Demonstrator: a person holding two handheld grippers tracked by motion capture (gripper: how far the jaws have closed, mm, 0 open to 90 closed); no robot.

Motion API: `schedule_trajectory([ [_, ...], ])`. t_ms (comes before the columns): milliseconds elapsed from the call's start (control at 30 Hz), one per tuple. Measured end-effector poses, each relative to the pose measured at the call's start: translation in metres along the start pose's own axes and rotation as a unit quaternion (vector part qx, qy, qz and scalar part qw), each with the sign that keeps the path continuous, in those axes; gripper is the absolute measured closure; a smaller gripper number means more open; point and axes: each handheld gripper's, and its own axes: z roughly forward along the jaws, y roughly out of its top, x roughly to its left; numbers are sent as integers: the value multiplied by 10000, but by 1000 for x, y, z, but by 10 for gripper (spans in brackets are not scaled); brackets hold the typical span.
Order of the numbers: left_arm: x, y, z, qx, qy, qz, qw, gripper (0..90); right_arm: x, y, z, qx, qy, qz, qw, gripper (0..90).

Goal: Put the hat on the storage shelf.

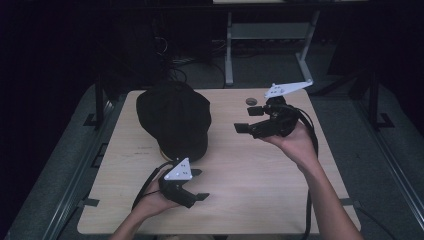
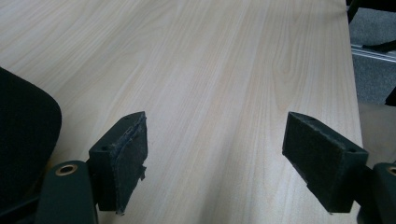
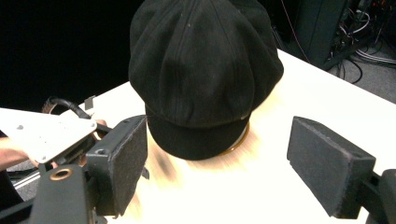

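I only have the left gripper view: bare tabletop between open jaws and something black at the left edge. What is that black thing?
Observer: A black cap, brim toward the person.
Operator: Where's the right gripper?
Observer: The right gripper is held above the table, jaws open, pointed at the cap.
Operator: Anything else out there?
Observer: A small dark round object near the far edge; I can't tell what it is.

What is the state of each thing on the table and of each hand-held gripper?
Black cap: crown up on the table, free of both grippers.
Left hand-held gripper: open, holding nothing, beside the cap.
Right hand-held gripper: open, holding nothing, pointed toward the cap.
Small dark round object: lying flat near the far edge.
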Motion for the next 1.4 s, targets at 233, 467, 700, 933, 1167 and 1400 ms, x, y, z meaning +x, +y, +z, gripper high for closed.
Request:
schedule_trajectory([
  [233, 1, 0, -1, -21, 27, -18, 10000, 218, -1, -19, -7, 11, -62, 86, 9999, 199],
  [467, 2, -1, -3, -99, -3, -77, 9999, 206, -1, -42, -11, 15, -33, 195, 9998, 196],
  [700, 3, -2, -4, -108, 10, -115, 9999, 206, -2, -65, -16, 27, -61, 317, 9995, 197],
  [933, 4, -4, -7, -159, 35, -145, 9998, 206, 3, -95, -26, 109, -148, 324, 9993, 196],
  [1167, 5, -5, -7, -141, 43, -142, 9998, 206, 6, -128, -30, 200, -278, 372, 9987, 191],
  [1400, 4, -6, -4, -70, 21, -137, 9999, 206, 10, -153, -33, 181, -280, 459, 9984, 188],
])
